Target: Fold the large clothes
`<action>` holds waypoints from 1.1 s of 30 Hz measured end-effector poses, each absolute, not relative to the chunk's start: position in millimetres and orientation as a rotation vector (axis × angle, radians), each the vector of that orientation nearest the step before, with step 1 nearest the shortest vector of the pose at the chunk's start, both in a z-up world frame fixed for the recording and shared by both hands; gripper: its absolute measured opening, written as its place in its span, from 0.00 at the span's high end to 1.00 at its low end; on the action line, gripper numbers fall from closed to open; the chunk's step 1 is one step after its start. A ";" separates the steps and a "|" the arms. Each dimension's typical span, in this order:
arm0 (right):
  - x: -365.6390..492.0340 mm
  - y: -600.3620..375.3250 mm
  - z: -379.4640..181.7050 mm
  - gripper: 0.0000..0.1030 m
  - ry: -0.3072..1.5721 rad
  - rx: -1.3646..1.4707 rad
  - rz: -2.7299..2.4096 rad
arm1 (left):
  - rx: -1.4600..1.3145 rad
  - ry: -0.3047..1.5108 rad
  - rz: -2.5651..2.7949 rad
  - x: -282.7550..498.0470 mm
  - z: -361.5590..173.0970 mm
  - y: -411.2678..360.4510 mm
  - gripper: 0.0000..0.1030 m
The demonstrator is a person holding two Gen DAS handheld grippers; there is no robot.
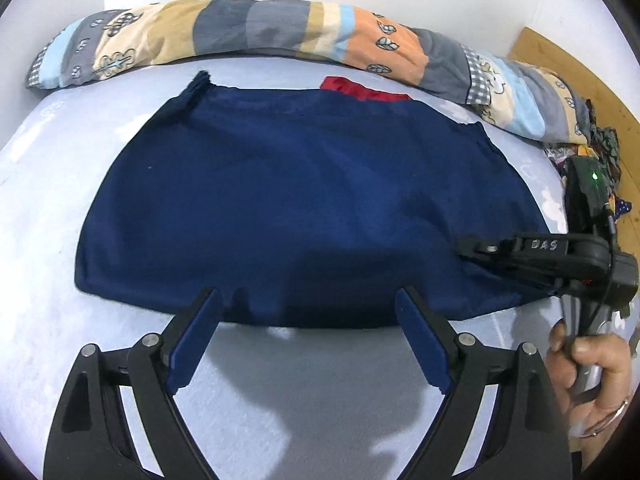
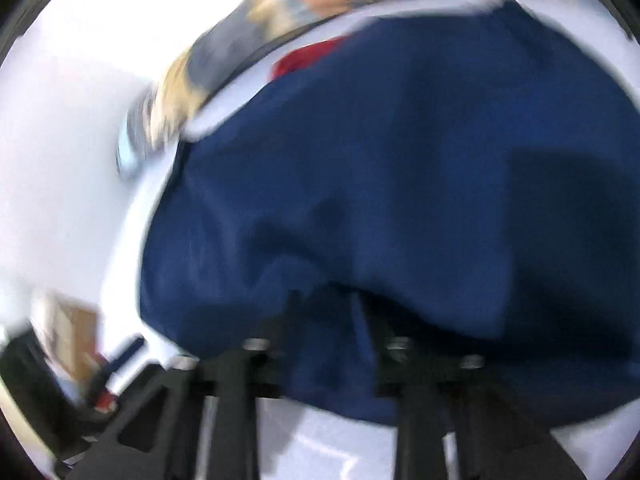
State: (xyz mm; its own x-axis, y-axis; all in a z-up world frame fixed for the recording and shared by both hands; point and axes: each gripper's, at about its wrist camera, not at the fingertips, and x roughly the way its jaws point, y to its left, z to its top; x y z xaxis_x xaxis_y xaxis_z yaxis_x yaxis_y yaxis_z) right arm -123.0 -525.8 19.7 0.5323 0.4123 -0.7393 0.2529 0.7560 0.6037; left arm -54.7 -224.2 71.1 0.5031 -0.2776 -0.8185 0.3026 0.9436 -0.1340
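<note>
Both hand-held grippers are at the near edge of the navy garment (image 1: 304,200), which lies flat on the bed (image 1: 48,208). Left hand-held gripper (image 1: 310,312) stands wide apart, pads at the hem, gripping nothing. Right hand-held gripper (image 1: 464,250) (a hand (image 1: 588,376) holds its handle) is closed on the garment's right corner. Beyond them lies a patchwork quilt (image 1: 280,32).
</note>
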 end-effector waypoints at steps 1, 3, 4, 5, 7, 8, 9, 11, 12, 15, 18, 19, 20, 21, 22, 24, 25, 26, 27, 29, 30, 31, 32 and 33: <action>-129.5 -536.5 22.5 1.00 1.017 0.764 0.048 | 0.032 0.980 -0.358 -55.5 72.2 -224.8 0.14; -142.9 -549.4 41.2 0.88 0.995 0.715 -0.030 | 0.034 0.958 -0.365 -57.9 77.6 -225.8 0.14; -149.1 -552.2 51.5 0.79 0.988 0.676 -0.059 | 0.026 0.947 -0.373 -59.1 81.1 -225.6 0.14; -155.4 -553.9 61.8 0.74 0.978 0.642 -0.076 | 0.015 0.934 -0.382 -60.1 84.4 -226.0 0.14; -177.2 -559.9 85.4 0.62 0.932 0.603 -0.103 | 0.024 0.910 -0.384 -62.5 88.7 -229.4 0.14; -189.1 -563.8 92.3 0.52 0.913 0.609 -0.119 | 0.036 0.905 -0.383 -63.1 89.1 -232.1 0.14; -200.9 -570.9 95.7 0.47 0.899 0.627 -0.132 | 0.041 0.906 -0.385 -62.9 89.0 -234.1 0.14; -223.8 -587.0 94.5 0.41 0.878 0.690 -0.167 | 0.034 0.913 -0.396 -63.2 88.1 -237.9 0.14; -236.0 -598.1 89.3 0.41 0.872 0.728 -0.188 | 0.028 0.918 -0.402 -63.2 87.0 -240.2 0.14; -255.4 -633.9 69.2 0.41 0.900 0.837 -0.257 | 0.043 0.923 -0.401 -64.1 83.1 -247.7 0.14; -273.7 -671.7 51.8 0.41 0.874 0.979 -0.308 | 0.068 0.918 -0.404 -65.7 82.5 -253.9 0.14; -276.8 -681.1 47.5 0.41 0.862 1.013 -0.315 | 0.075 0.913 -0.404 -66.1 83.4 -255.6 0.14; -277.2 -688.9 41.1 0.41 0.853 1.054 -0.307 | 0.080 0.908 -0.404 -66.2 84.2 -256.9 0.14; -275.7 -692.4 34.6 0.41 0.851 1.086 -0.299 | 0.082 0.904 -0.404 -66.0 84.5 -257.6 0.14; -271.6 -695.4 24.7 0.41 0.851 1.131 -0.278 | 0.083 0.901 -0.404 -65.5 84.4 -258.2 0.14; -261.1 -690.9 13.5 0.42 0.863 1.167 -0.248 | 0.087 0.908 -0.400 -63.2 81.6 -259.4 0.14; -252.7 -685.2 6.6 0.41 0.867 1.176 -0.233 | 0.088 0.914 -0.400 -61.9 79.8 -260.1 0.14; -247.4 -678.8 4.8 0.41 0.858 1.164 -0.239 | 0.089 0.919 -0.399 -60.7 77.9 -260.5 0.14; -241.3 -674.1 6.4 0.41 0.841 1.137 -0.248 | 0.093 0.925 -0.399 -59.8 76.0 -261.7 0.14; -228.5 -671.0 8.3 0.41 0.785 1.115 -0.237 | 0.107 0.927 -0.400 -59.5 73.9 -263.8 0.14; -219.1 -671.8 5.0 0.41 0.773 1.132 -0.213 | 0.111 0.927 -0.400 -59.9 73.6 -264.4 0.14; -209.1 -673.8 0.1 0.41 0.749 1.165 -0.173 | 0.113 0.927 -0.403 -59.9 73.6 -264.9 0.14; -198.7 -676.1 -3.3 0.42 0.717 1.196 -0.123 | 0.115 0.926 -0.406 -59.5 73.5 -265.1 0.14; -187.6 -677.1 -5.2 0.46 0.697 1.210 -0.067 | 0.117 0.923 -0.403 -58.6 73.3 -265.0 0.14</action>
